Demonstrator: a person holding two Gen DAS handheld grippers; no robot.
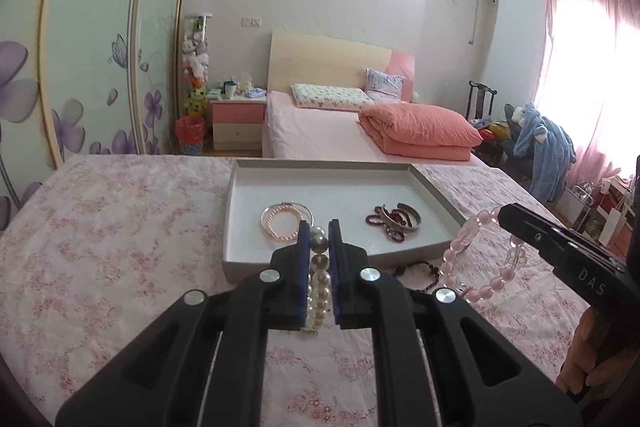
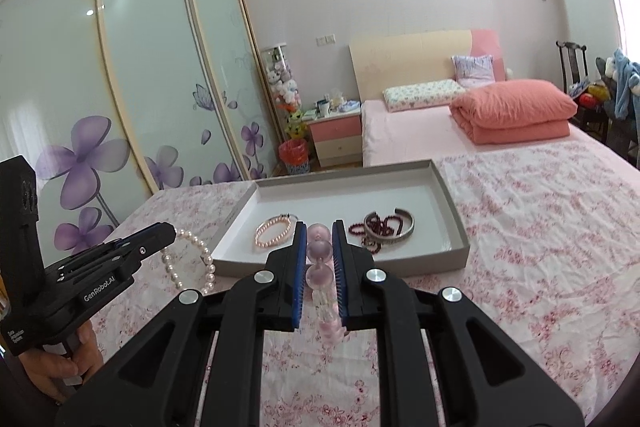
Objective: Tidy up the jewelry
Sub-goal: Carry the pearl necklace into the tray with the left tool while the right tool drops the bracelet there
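Note:
My left gripper (image 1: 319, 227) is shut on a white pearl bracelet (image 1: 319, 281), held above the floral cloth just short of the grey tray (image 1: 240, 183). The right gripper (image 2: 319, 227) is shut on a pink glass-bead bracelet (image 2: 319, 251), also in front of the tray (image 2: 448, 195). Each gripper shows in the other's view: the right one (image 1: 505, 215) with the pink bracelet (image 1: 460, 247) hanging from it, the left one (image 2: 170, 229) with the pearl bracelet (image 2: 192, 259). In the tray lie a pink pearl bracelet (image 1: 280, 223) with a silver bangle and a dark red bead pile (image 1: 394, 223) with metal cuffs.
A dark red bead bracelet (image 1: 416, 271) lies on the floral cloth (image 1: 100, 247) in front of the tray's near right corner. Beyond the cloth stand a bed with a folded coral quilt (image 1: 420, 131), a nightstand (image 1: 238, 119) and sliding wardrobe doors (image 2: 120, 87).

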